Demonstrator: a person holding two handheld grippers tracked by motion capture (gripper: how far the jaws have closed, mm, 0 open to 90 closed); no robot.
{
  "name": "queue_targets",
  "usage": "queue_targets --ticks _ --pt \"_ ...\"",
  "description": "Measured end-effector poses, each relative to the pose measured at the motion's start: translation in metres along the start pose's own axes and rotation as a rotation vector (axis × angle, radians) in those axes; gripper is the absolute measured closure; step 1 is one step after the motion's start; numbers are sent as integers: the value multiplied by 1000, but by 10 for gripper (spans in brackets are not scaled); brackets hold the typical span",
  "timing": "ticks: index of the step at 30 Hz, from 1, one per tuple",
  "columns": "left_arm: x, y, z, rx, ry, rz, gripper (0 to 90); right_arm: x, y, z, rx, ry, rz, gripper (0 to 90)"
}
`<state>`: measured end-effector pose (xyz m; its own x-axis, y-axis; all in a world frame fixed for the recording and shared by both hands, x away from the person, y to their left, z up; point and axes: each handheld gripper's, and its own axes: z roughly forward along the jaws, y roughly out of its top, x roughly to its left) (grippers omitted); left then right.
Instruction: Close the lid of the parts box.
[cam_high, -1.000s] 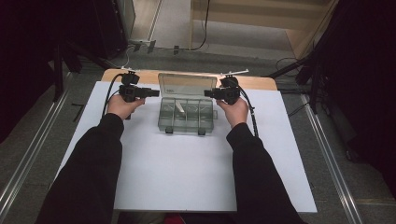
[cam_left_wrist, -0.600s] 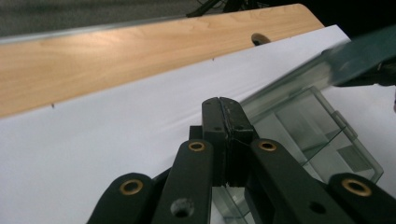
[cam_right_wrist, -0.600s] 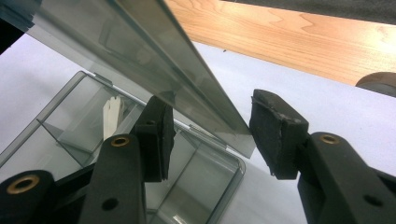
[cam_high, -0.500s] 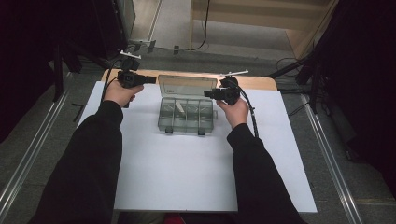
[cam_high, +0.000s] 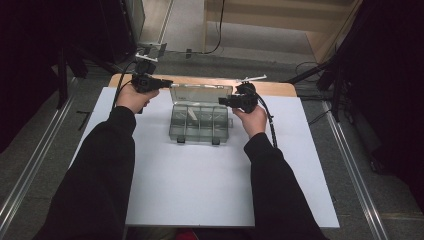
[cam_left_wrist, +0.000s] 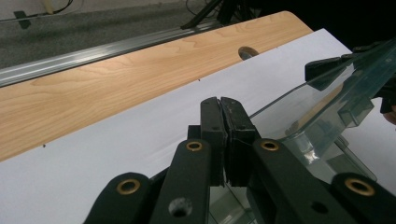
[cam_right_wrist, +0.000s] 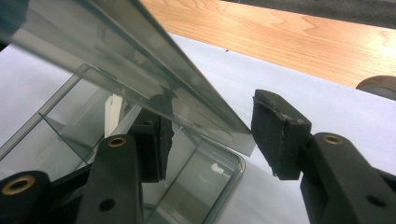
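Note:
A clear plastic compartment box (cam_high: 200, 125) stands on the white sheet with its lid (cam_high: 200, 93) raised at the back. My left gripper (cam_high: 167, 81) is by the lid's far left corner. In the left gripper view, the left gripper (cam_left_wrist: 220, 100) has its jaws pressed together with nothing between them, and the lid edge (cam_left_wrist: 327, 93) runs just to their right. My right gripper (cam_high: 222, 101) is open at the lid's right end. In the right gripper view, the right gripper (cam_right_wrist: 215, 119) has one jaw on each side of the lid (cam_right_wrist: 116, 56). A small white piece (cam_right_wrist: 112, 112) lies in a compartment.
The white sheet (cam_high: 200, 190) covers most of a wooden table (cam_high: 270, 87), whose bare strip with a round hole (cam_left_wrist: 247, 52) runs along the far edge. Metal rails (cam_high: 350, 165) flank the table on the floor. Dark stands and cables sit beyond the far edge.
My left gripper has moved away from the box's left side toward the far edge, ending by the lid's back left corner. The right gripper has stayed at the lid's right end.

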<state>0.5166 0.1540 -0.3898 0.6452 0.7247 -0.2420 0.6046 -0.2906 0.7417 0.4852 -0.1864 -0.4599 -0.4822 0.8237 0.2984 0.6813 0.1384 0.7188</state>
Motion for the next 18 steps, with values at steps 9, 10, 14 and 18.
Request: queue_targets --ticks 9,10,14,18 --pt "-3 1 2 -3 9 13 876 0 0 -1 7 -1 0 483" --pt "-3 1 2 -8 9 15 876 0 0 -1 8 1 0 473" --pt "-4 2 1 -23 -4 4 876 2 -2 -4 20 3 -3 453" --pt "-2 2 0 -10 -15 -5 875 2 -3 -11 30 13 -12 450"
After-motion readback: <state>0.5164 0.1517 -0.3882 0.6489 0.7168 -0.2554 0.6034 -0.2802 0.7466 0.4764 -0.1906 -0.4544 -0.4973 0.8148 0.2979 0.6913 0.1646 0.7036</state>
